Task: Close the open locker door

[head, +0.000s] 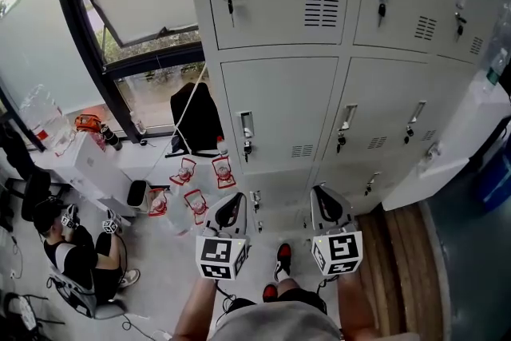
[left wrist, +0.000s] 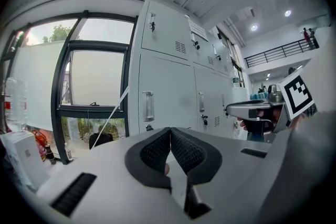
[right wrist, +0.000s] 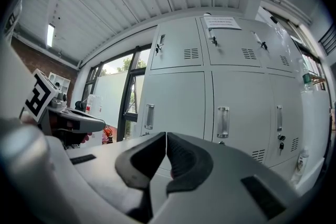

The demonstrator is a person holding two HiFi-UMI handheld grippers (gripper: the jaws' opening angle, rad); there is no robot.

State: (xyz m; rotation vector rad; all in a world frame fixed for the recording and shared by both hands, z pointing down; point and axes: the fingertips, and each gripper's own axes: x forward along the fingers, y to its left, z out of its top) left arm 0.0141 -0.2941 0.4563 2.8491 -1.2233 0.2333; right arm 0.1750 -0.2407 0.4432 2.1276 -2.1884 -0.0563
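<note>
Your left claw [head: 229,212] and right claw [head: 326,205] are both pinched fully together, nothing in either, side by side low in front of the grey lockers [head: 279,116]. The open locker door [head: 447,164] sticks out at right, apart from both claws.

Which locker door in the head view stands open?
The far-right door: it swings outward at an angle, while the other doors sit flush and shut.

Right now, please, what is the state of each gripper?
Left gripper: closed, holding nothing.
Right gripper: closed, holding nothing.
</note>
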